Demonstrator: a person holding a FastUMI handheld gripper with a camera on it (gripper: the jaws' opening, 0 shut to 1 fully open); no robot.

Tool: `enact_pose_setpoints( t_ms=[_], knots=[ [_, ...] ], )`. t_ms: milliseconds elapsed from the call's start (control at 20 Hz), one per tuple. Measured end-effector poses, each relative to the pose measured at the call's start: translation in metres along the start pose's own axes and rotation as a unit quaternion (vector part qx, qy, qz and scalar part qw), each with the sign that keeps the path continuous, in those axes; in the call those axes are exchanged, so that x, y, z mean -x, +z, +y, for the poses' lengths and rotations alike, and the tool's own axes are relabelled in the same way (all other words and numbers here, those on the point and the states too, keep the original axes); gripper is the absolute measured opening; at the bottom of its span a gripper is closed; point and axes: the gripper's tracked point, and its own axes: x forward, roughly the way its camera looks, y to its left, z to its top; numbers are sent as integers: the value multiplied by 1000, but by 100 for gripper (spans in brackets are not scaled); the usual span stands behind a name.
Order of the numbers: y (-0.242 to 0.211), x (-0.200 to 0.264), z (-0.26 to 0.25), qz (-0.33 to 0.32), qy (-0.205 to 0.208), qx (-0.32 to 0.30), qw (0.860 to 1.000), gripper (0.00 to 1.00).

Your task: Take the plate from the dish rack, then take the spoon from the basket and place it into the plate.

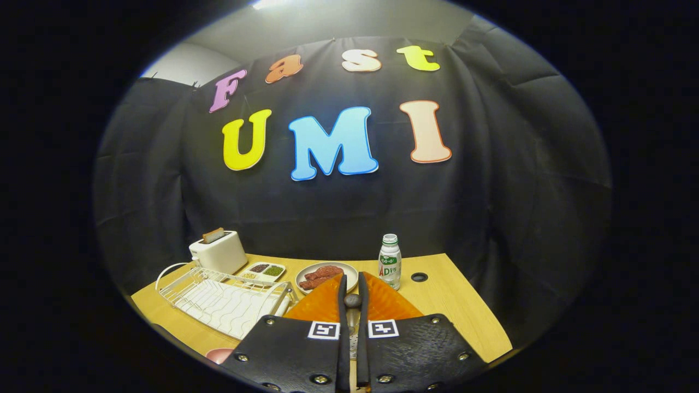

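A: The tongs (pixel 353 292) are clenched on an orange plate (pixel 322 305), lifted above the tabletop (pixel 453 305).

B: The dish rack (pixel 224 300) lies just left. I would lower the plate flat first. The spoon, I cannot find it.

The only print on a thing stands on the small plastic bottle (pixel 390 262), upright on the table (pixel 464 305) at about one o'clock beyond the gripper (pixel 353 284); its label is too small to make out. Each finger carries a square black-and-white coded marker (pixel 323 330), one at eleven o'clock, one at one, without letters or numbers.
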Motion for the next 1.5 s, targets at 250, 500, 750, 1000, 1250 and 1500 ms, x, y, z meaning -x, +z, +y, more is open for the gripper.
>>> enact_pose_setpoints(
  t_ms=[250, 500, 750, 1000, 1250, 1500],
  knots=[
    [23, 42, 17, -13, 2, 10, 1000, 5],
    [27, 81, 34, -18, 2, -16, 1000, 5],
    [0, 108, 47, 11, -2, -14, 1000, 5],
    [-28, 116, 75, 44, 10, -14, 999, 5],
    [-60, 113, 122, 80, 46, -8, 996, 5],
    [-79, 103, 163, 101, 79, 7, 992, 5]
  ],
)
